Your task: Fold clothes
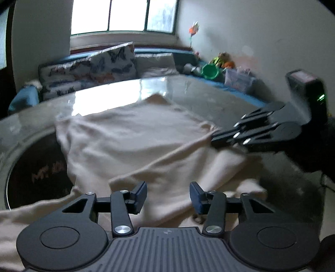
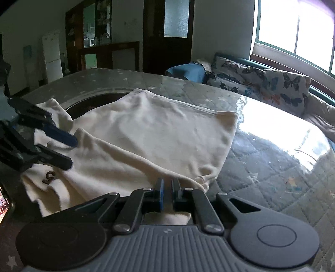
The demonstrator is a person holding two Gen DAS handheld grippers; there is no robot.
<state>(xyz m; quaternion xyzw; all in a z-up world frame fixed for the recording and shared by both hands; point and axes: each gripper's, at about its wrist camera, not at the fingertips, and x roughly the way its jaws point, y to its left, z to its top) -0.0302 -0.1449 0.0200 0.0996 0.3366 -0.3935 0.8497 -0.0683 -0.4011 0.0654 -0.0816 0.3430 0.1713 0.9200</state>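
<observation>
Right jaws clamped on cream garment point(image 2: 146, 129) edge, left jaws spread, hovering above it

You have 1 cream garment point(image 2: 150, 134) spread on the glass table, partly folded: a diagonal fold edge crosses it, the far part lies flat, the near part is rumpled, with a small dark mark near one corner.

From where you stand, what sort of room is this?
Most likely a lived-in living room at home: a sofa with butterfly cushions runs under the window, toys sit in the corner, and a cream garment lies on the glass-topped table.
</observation>
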